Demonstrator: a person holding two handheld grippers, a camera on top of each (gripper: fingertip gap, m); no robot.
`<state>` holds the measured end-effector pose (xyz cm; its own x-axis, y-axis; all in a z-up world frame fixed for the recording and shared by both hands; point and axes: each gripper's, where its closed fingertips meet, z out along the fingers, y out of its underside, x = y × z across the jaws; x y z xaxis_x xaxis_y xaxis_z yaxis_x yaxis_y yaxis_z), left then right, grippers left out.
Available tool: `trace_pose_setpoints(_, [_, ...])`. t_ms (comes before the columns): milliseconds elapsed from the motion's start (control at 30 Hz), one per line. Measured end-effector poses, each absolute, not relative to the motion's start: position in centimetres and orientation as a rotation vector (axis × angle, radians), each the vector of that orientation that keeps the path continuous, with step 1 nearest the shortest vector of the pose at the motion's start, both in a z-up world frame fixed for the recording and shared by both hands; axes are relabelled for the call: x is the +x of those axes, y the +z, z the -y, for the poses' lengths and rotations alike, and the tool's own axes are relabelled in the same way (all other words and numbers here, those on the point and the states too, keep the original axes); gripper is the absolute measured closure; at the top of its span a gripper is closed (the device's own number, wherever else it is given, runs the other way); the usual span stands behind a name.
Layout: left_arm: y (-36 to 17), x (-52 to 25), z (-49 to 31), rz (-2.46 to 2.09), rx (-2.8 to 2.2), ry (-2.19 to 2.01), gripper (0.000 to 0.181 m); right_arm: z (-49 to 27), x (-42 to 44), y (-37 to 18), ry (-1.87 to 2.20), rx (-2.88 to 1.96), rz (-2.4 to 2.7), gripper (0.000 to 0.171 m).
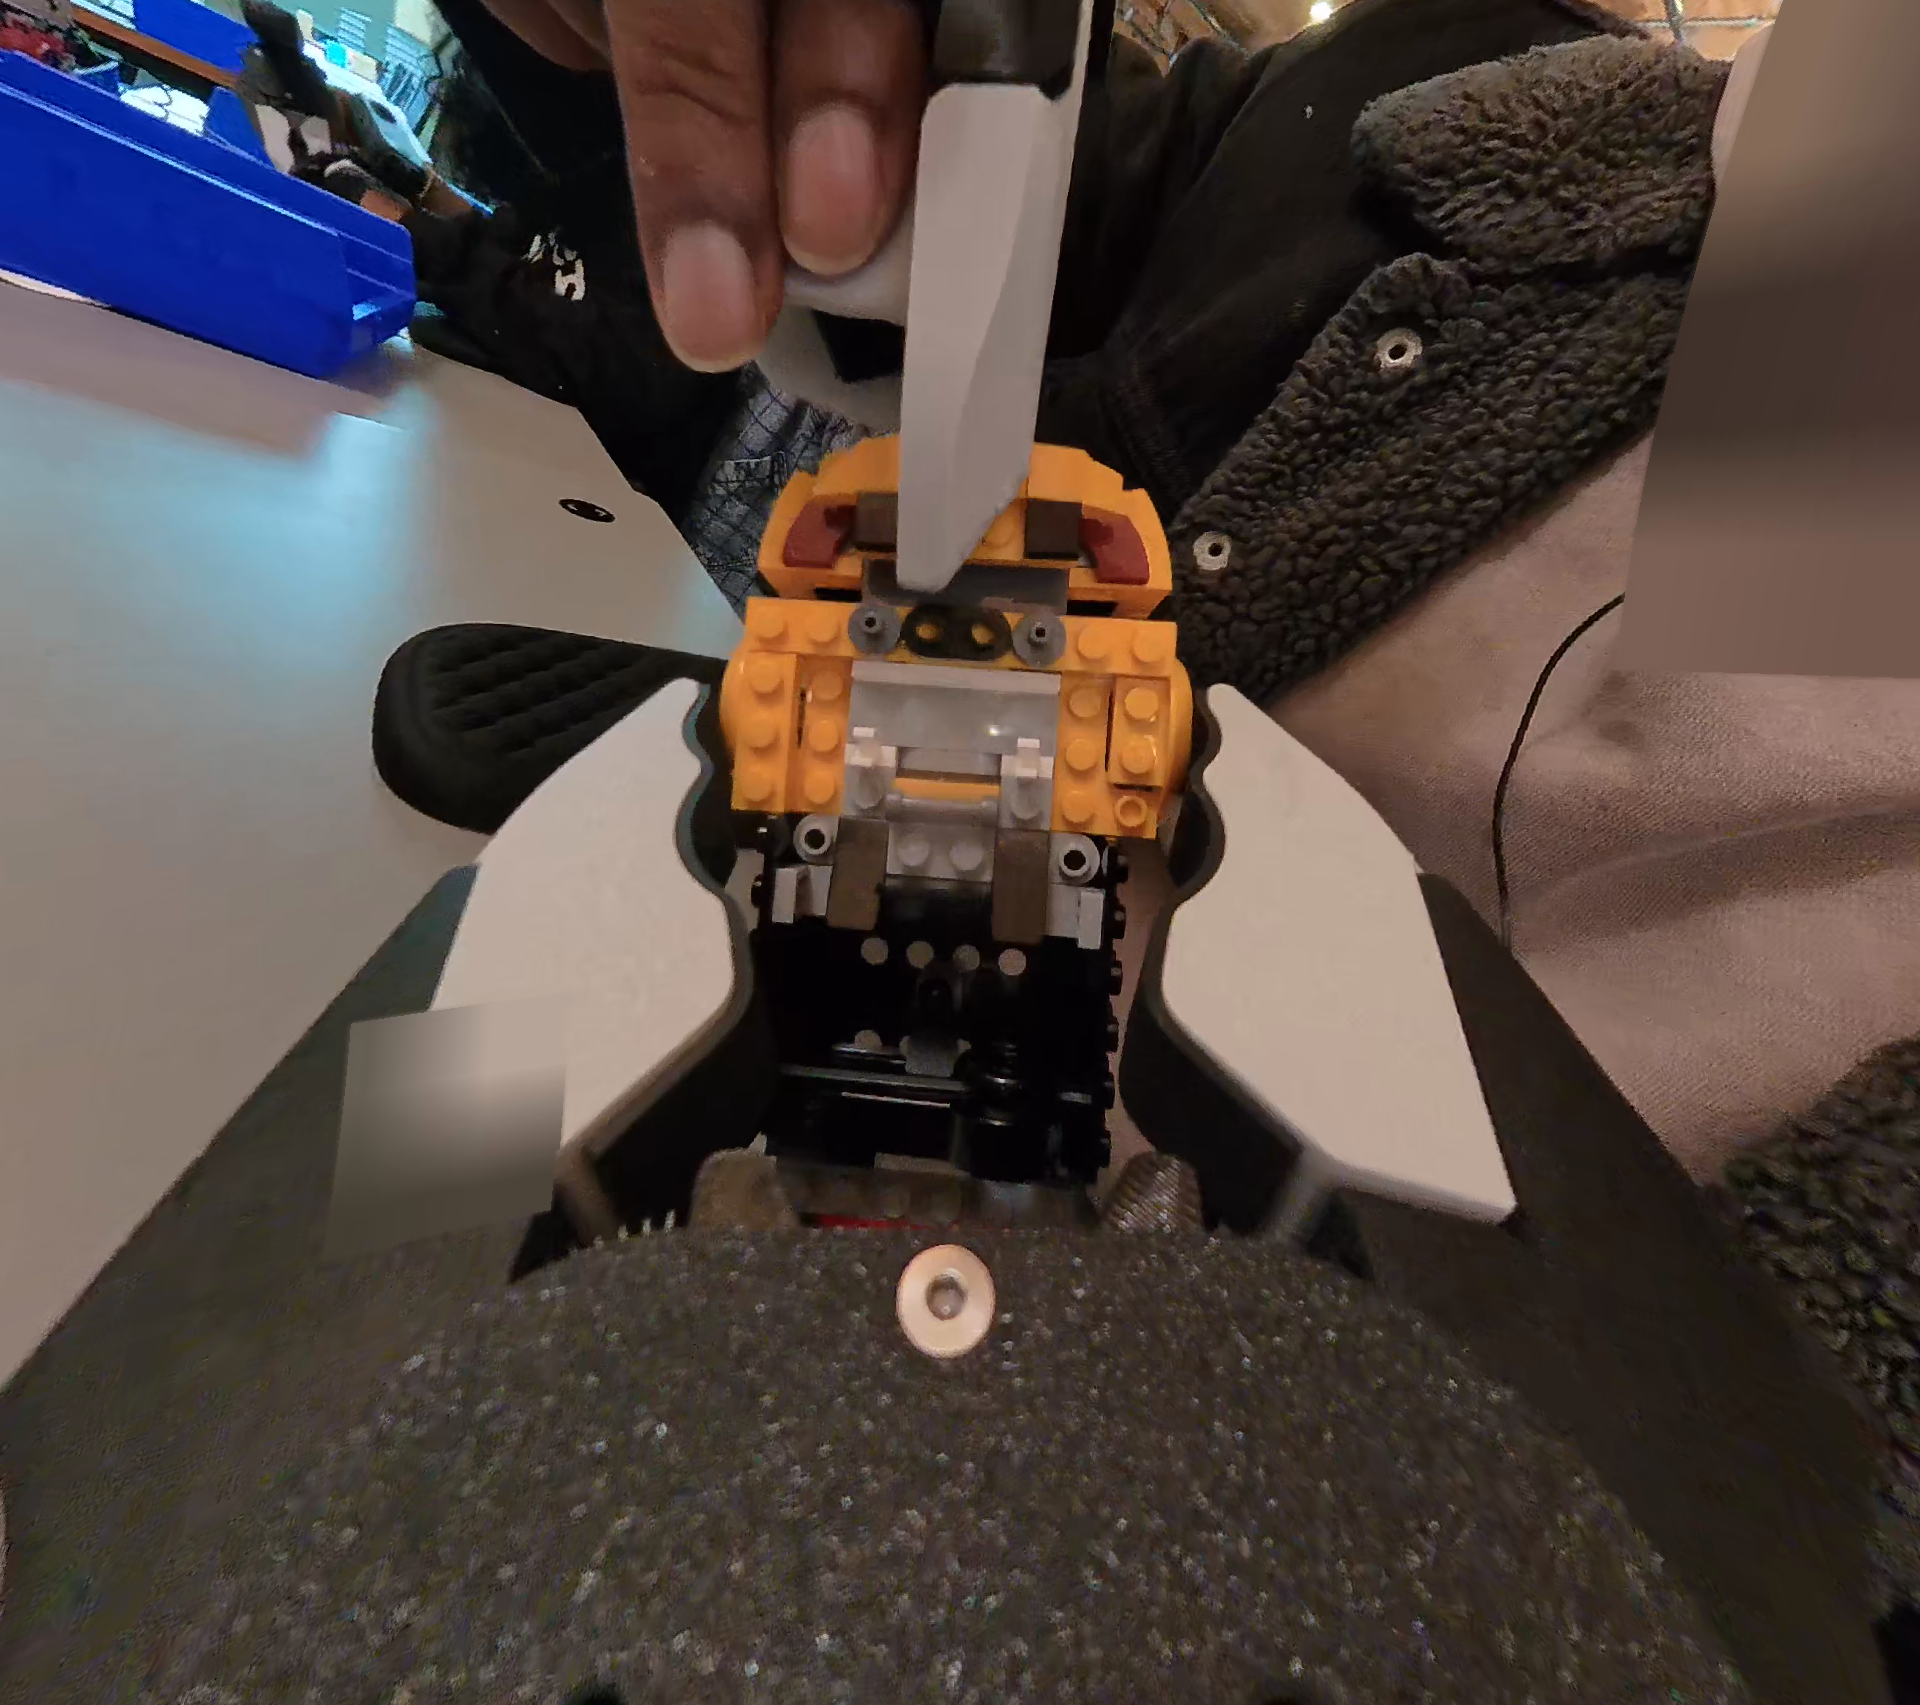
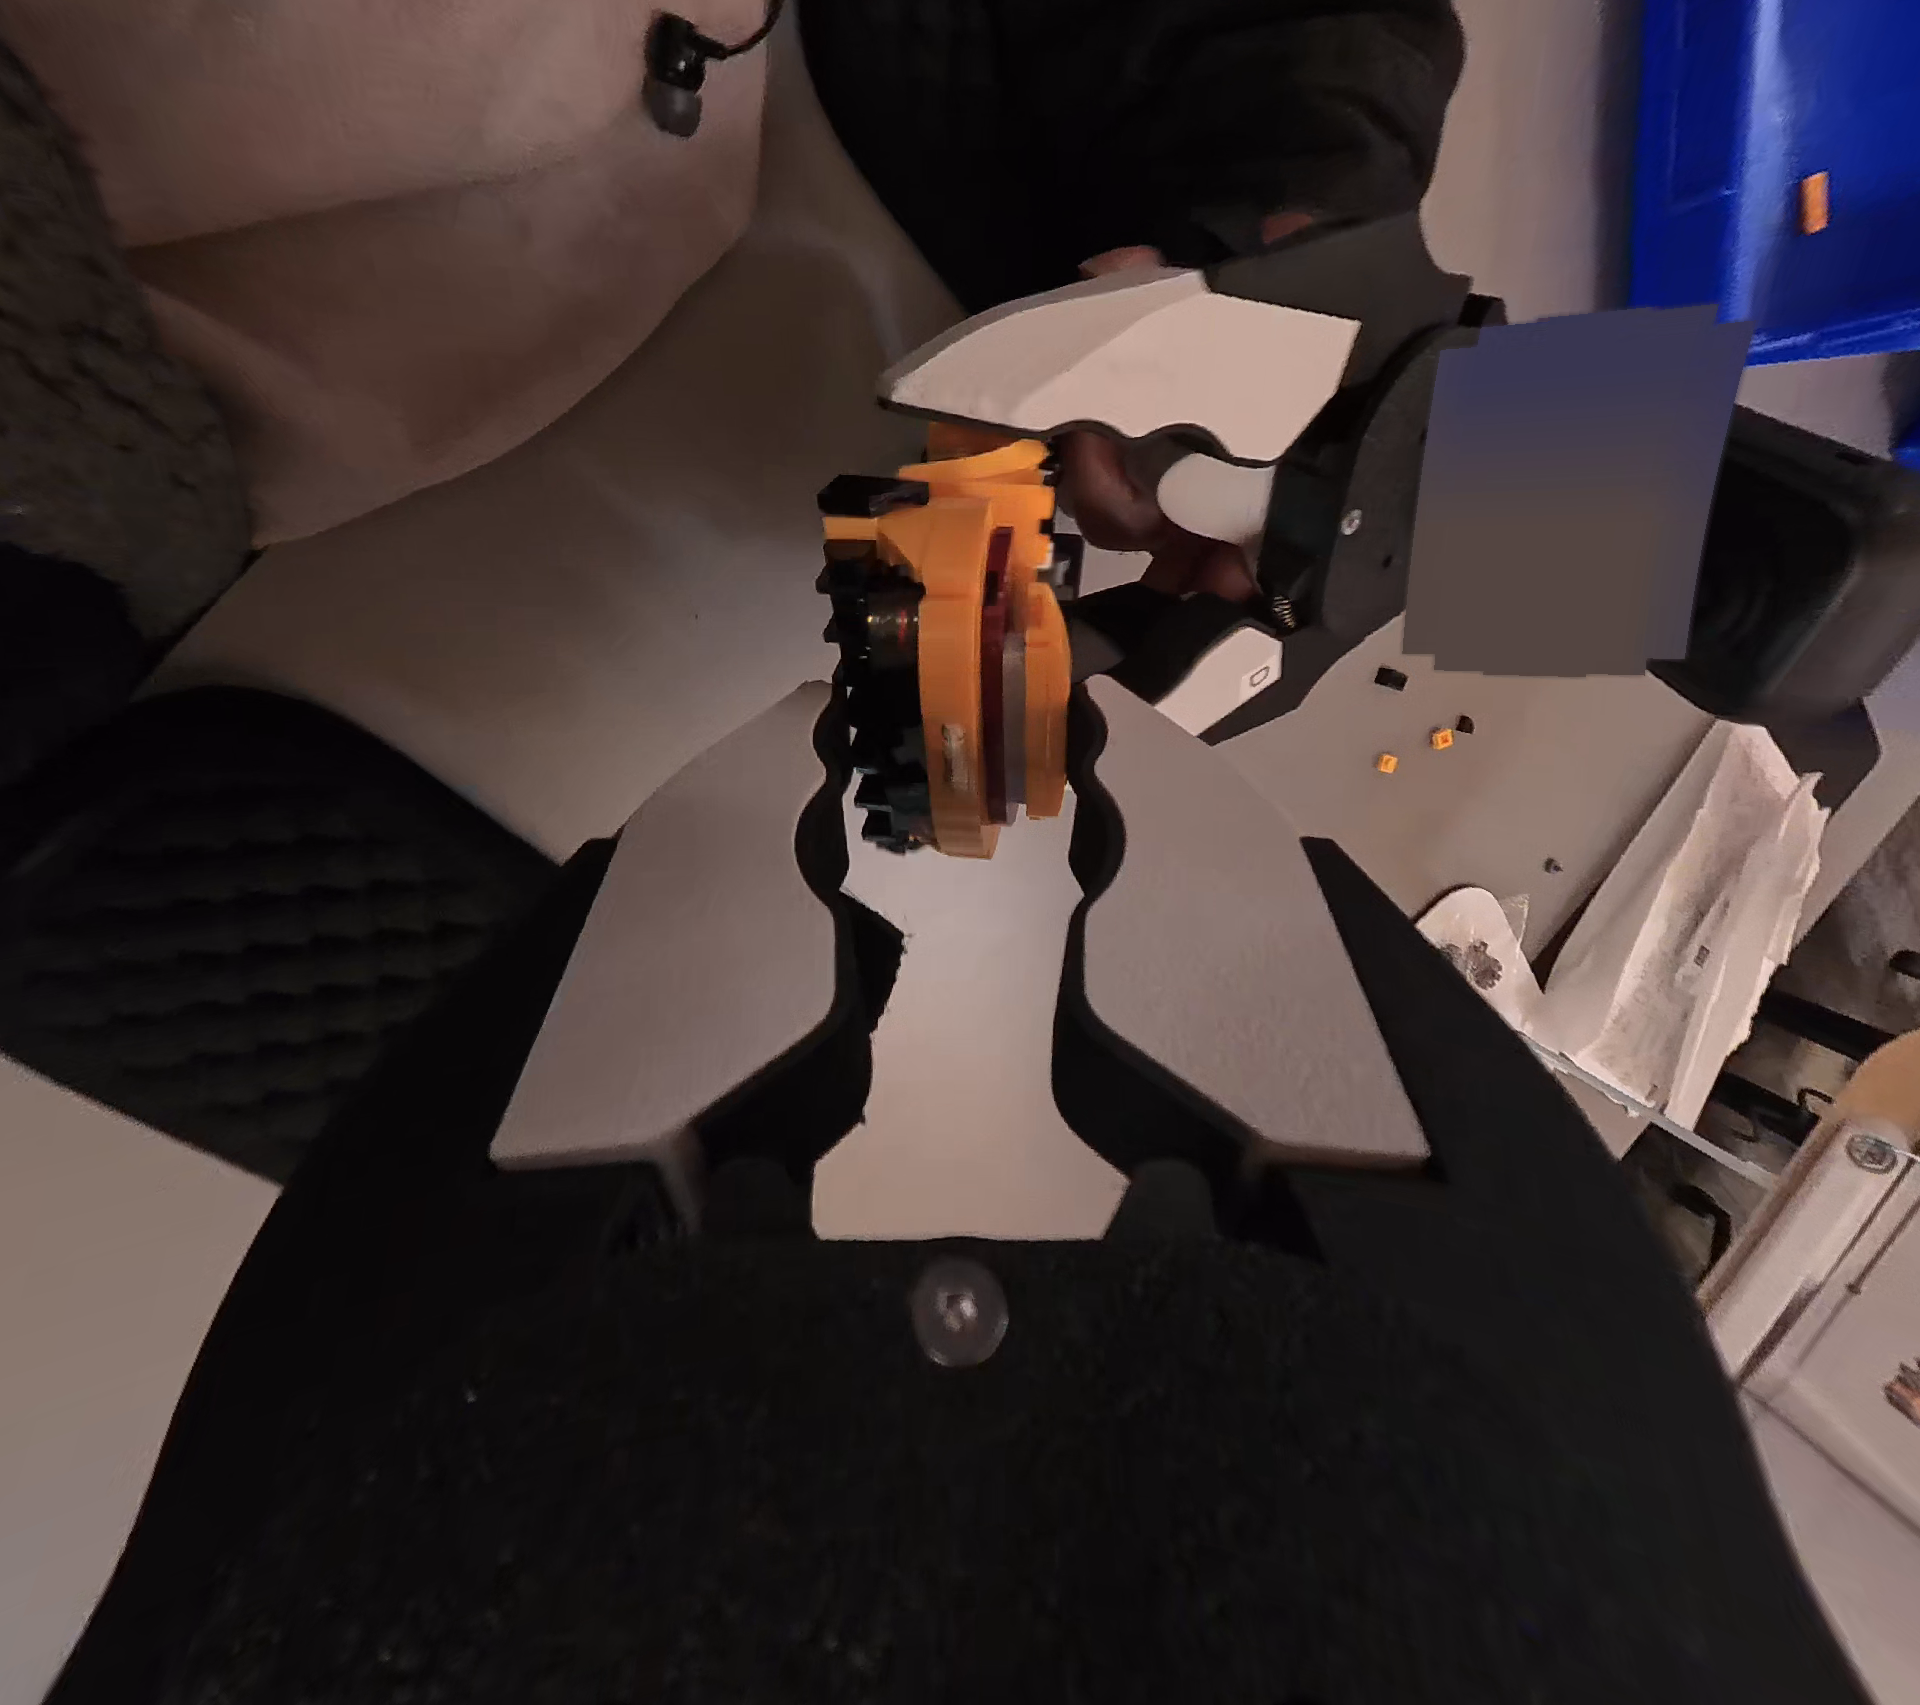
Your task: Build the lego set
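An orange and black lego car model (image 1: 951, 751) is held up above the table. My left gripper (image 1: 951, 720) is shut on its sides, the black chassis end near the camera. In the right wrist view the model (image 2: 966, 668) is seen edge-on. My right gripper (image 2: 956, 710) is closed on its far end, one finger on the black underside and one on the orange top. In the left wrist view one right finger (image 1: 977, 367) comes down from above, its tip on a dark grey piece (image 1: 987, 583) at the model's far end. The left gripper (image 2: 997, 528) reaches in from the right.
A blue bin (image 1: 187, 232) stands on the white table (image 1: 208, 616); it also shows in the right wrist view (image 2: 1787, 45). Small loose orange and black pieces (image 2: 1439, 736) and crumpled paper bags (image 2: 1683, 928) lie on the table. A person's jacket (image 1: 1455, 408) is close behind the model. The grippers are tip to tip, or close to it.
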<state>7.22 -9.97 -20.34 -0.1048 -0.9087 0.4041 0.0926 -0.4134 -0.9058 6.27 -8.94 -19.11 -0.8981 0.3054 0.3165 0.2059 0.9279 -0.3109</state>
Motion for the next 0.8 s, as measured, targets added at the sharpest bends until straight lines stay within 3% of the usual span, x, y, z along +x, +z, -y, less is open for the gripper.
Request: trace_pose_setpoints(800, [-19.33,6.52,9.60,-0.868,-1.316,-1.685,0.098,8.74,5.77,-18.42,0.369,-0.515,2.752,0.131])
